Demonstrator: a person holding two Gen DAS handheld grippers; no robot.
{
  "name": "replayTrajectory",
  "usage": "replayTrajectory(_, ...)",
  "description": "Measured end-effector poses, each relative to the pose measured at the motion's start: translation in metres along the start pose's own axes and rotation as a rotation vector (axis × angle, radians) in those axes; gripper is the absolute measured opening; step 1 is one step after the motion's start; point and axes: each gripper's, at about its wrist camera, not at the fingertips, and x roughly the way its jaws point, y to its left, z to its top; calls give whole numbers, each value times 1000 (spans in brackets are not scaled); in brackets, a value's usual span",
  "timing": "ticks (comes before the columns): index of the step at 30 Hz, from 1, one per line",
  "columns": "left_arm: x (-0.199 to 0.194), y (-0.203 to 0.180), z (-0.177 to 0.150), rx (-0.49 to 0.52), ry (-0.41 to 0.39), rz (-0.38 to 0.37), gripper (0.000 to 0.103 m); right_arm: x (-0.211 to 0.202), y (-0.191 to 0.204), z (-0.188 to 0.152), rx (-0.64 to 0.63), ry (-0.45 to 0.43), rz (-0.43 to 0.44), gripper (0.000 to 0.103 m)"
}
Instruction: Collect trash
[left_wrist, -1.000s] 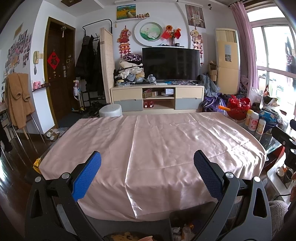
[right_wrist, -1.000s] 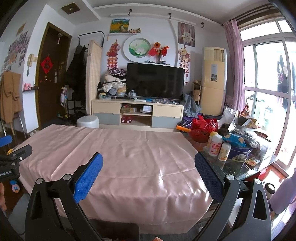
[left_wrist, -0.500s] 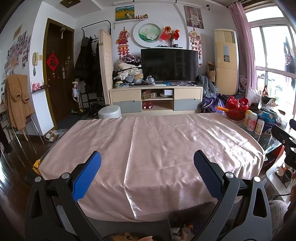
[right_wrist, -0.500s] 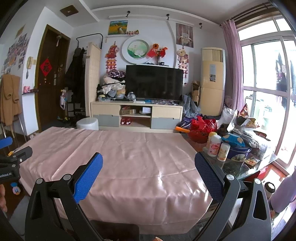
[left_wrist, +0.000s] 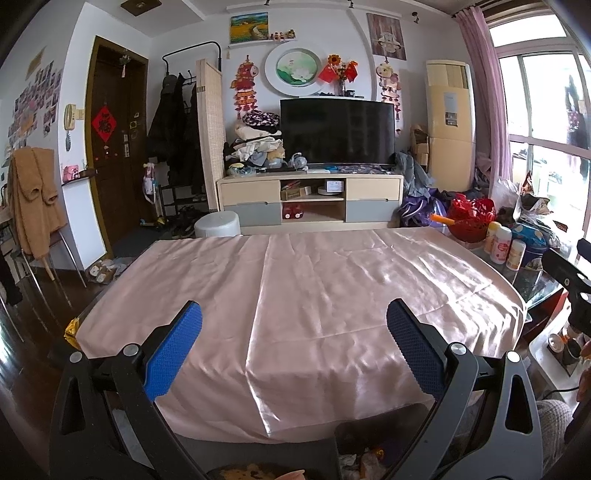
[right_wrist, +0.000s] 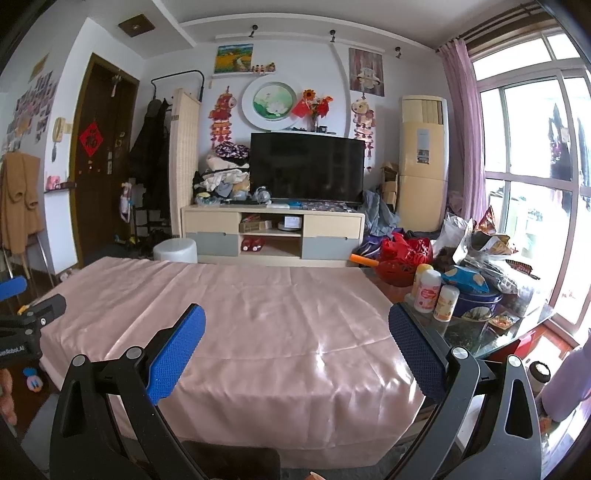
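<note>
Left wrist view: left gripper (left_wrist: 294, 345) jaws spread wide, empty, above pink tablecloth (left_wrist: 314, 295). Right gripper (right_wrist: 297, 347) likewise spread, empty. No trash on cloth. Dark bin (left_wrist: 369, 446) at near edge holds crumpled scraps (left_wrist: 365, 459); snack bags (right_wrist: 487, 240) far right. Judgement: wrappers light, crinkly, slippery; pinch at bunched fold.

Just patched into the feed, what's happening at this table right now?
Nothing is being handled yet. The left gripper and the right gripper are both open and empty, held above the near edge of the table's pink cloth. No trash shows on the cloth itself. Bottles and wrappers crowd the glass surface to the right, and a dark bin holding scraps sits below the table edge.
</note>
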Motion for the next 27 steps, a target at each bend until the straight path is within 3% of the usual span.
replayTrajectory(21,7,-1,3,-9,12,-16,95,0,3,-1,21,-7,-2,100)
replayTrajectory(27,6,2,3,-47,13,-69,95,1,3,-3,21,-2,-9,100)
